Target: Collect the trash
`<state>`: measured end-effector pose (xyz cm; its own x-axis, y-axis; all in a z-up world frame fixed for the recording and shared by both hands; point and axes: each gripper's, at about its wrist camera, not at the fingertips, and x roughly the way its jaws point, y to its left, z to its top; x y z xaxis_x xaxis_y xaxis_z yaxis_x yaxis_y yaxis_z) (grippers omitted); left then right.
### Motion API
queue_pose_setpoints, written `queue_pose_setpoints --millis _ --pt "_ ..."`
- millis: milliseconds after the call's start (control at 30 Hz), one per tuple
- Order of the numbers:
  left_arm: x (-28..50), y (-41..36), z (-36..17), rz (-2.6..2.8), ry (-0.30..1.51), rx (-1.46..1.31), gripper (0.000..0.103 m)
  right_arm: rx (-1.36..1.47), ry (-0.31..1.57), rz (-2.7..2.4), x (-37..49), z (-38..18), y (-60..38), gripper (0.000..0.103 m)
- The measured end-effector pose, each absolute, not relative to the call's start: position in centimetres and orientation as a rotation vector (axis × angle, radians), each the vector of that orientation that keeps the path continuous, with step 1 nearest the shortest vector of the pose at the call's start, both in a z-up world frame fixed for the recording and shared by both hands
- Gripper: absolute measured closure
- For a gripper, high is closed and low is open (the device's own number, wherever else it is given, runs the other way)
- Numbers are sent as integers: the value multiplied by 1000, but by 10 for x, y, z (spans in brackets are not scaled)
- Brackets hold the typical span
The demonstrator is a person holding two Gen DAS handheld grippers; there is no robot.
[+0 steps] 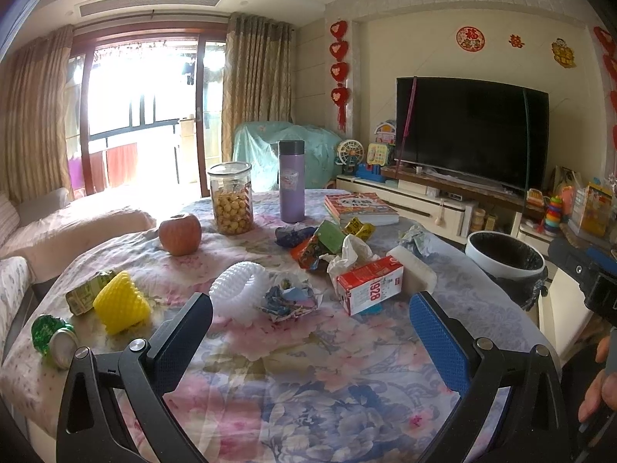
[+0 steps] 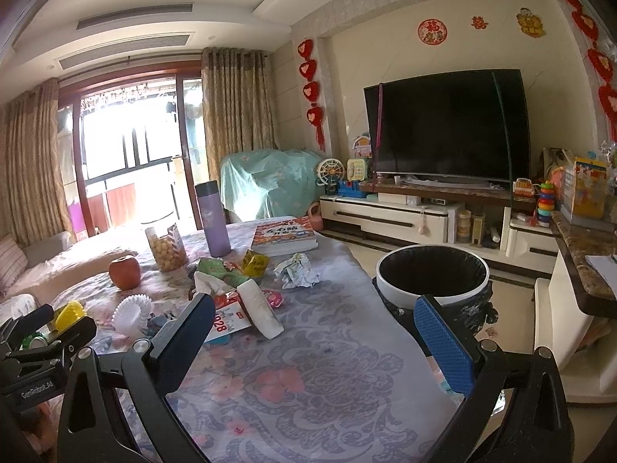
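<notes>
My left gripper (image 1: 308, 332): jaws spread wide, holding nothing, low over the near, bare stretch of the floral tabletop (image 1: 308, 405). If I drop straight down here I pinch cloth, and a tug could drag everything on it.
My right gripper (image 2: 314, 341): jaws spread too, empty, over the tabletop's right side, with the blue pad out past the edge toward the bin. A careless swing could knock the bin's rim.
Crumpled wrapper (image 1: 290, 298): nearest trash to my left jaws, touching the white foam net ring (image 1: 239, 289). Closing loosely, I might catch both or push the ring away.
Red carton marked 1928 (image 1: 369, 283): lies beside a white tissue (image 1: 349, 250) and partly under a white slab. Lifting it may flip the slab off.
Yellow foam net (image 1: 120, 301) and green can (image 1: 54, 337): at the far left. The can lies on its side near the tabletop's edge, so I judge a nudge would roll it to the floor.
Middle pile (image 1: 320, 243): green, orange and blue packets heaped together; a grab there would likely scatter them.
Apple (image 1: 180, 233), snack jar (image 1: 231, 198), purple flask (image 1: 292, 181), book (image 1: 360, 208): not trash, I think. The tall flask stands just behind the pile and could topple if I overreach.
Bin (image 2: 432, 277): black-lined, open, on the floor just off the tabletop's right side. Light scraps let go too early or too high could land on the floor.
</notes>
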<state>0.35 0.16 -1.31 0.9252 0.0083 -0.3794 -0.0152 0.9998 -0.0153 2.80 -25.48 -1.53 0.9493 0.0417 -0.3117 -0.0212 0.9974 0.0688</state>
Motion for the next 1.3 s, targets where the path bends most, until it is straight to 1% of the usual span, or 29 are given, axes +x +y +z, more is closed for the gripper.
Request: queue_pose_setpoints --millis 733,1300 --pt "3 2 -14 11 392 -20 1 73 326 46 27 -17 -251 0" --pt "8 10 -17 17 412 -32 1 84 369 75 35 -24 -250 0"
